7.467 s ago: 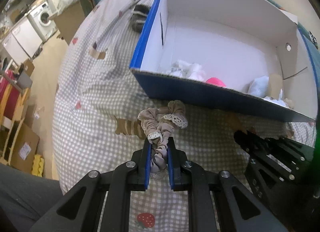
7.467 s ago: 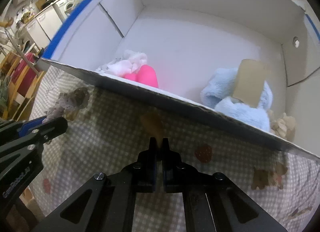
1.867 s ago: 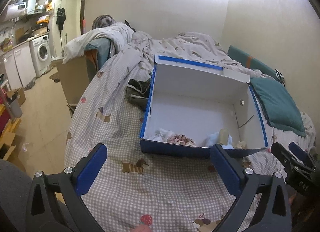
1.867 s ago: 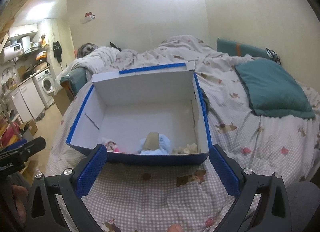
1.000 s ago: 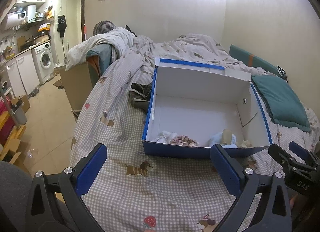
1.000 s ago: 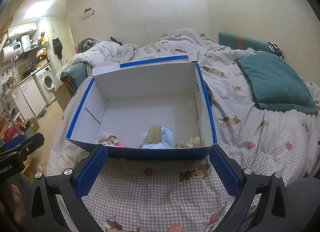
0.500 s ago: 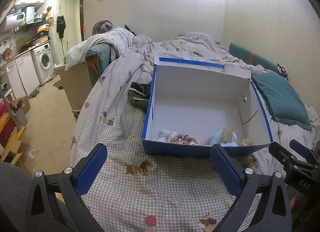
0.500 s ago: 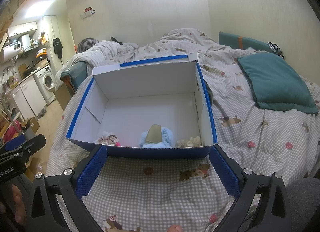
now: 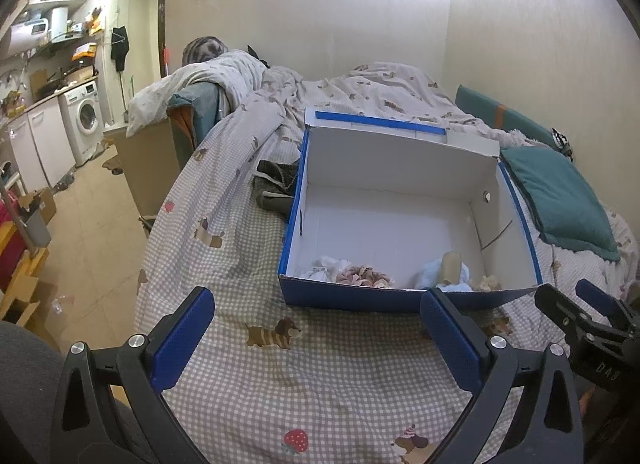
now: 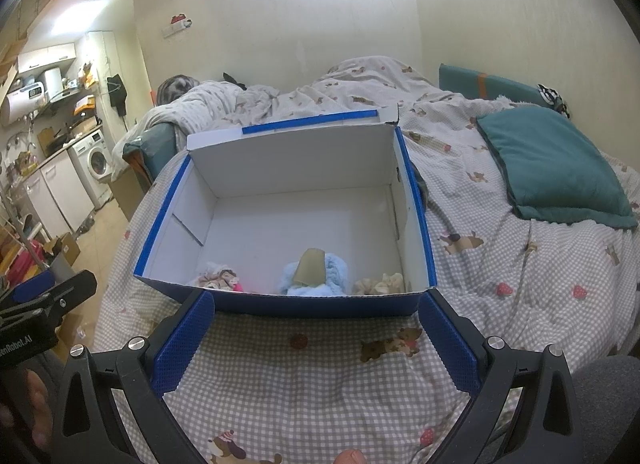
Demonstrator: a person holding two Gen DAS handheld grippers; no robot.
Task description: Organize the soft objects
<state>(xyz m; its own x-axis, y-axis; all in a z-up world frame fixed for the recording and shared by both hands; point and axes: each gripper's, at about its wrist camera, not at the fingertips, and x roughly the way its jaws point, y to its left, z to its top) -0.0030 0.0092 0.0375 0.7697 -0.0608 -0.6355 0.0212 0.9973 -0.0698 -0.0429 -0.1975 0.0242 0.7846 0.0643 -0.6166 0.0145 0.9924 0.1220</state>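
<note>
An open blue-and-white cardboard box (image 9: 400, 300) (image 10: 320, 306) sits on the checked bedspread. Along its near wall lie a beige lace scrunchie (image 9: 362, 276) (image 10: 218, 278) next to a white cloth (image 9: 326, 266), a pale blue fluffy item with a brown card tag (image 9: 442, 276) (image 10: 314, 274), and a cream soft item (image 9: 490, 283) (image 10: 378, 283). My left gripper (image 9: 318, 338) is wide open and empty, held back from the box. My right gripper (image 10: 316, 338) is wide open and empty, also short of the box front.
A teal pillow (image 9: 560, 203) (image 10: 556, 163) lies right of the box. A dark garment (image 9: 276, 185) lies at the box's far left corner. A rumpled duvet (image 9: 320, 91) fills the bed's far end. The bed edge drops to the floor on the left, by a washing machine (image 9: 84, 119).
The beige scrunchie, earlier held in my left gripper outside the box, now lies inside it. Both grippers have opened and pulled back. In the last second almost nothing moves.
</note>
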